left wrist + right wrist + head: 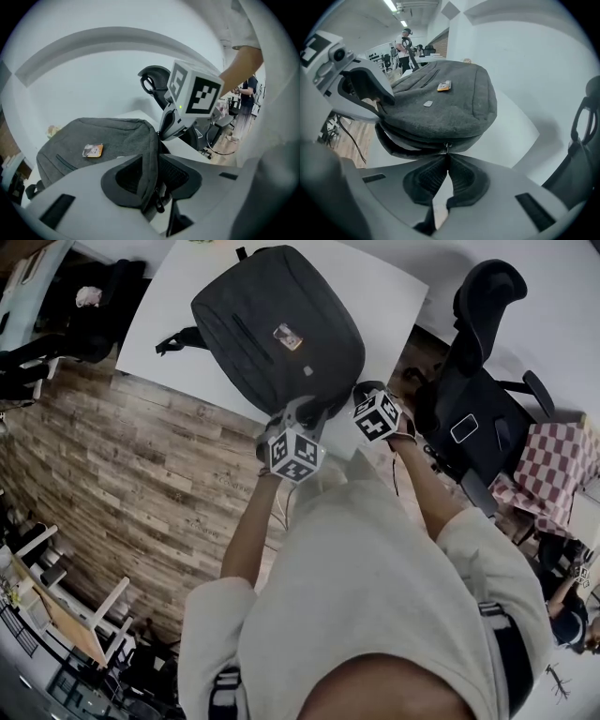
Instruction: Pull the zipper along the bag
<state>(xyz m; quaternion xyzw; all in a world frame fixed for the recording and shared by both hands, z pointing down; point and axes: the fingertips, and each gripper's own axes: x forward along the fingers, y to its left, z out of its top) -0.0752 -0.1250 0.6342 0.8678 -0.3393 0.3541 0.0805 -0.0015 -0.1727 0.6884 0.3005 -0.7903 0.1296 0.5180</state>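
Now, right hand-held gripper (pixel 446 157) on zipper pull (pixel 447 147).

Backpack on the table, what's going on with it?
A person holds a claw in each hand at the near end of the dark grey backpack on the white table. The right claw is shut on the zipper pull. The left claw stands open around the bag's edge, not squeezing it.

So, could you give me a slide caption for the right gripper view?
Right gripper pinching the zipper pull at the near edge of a grey backpack on a white table.
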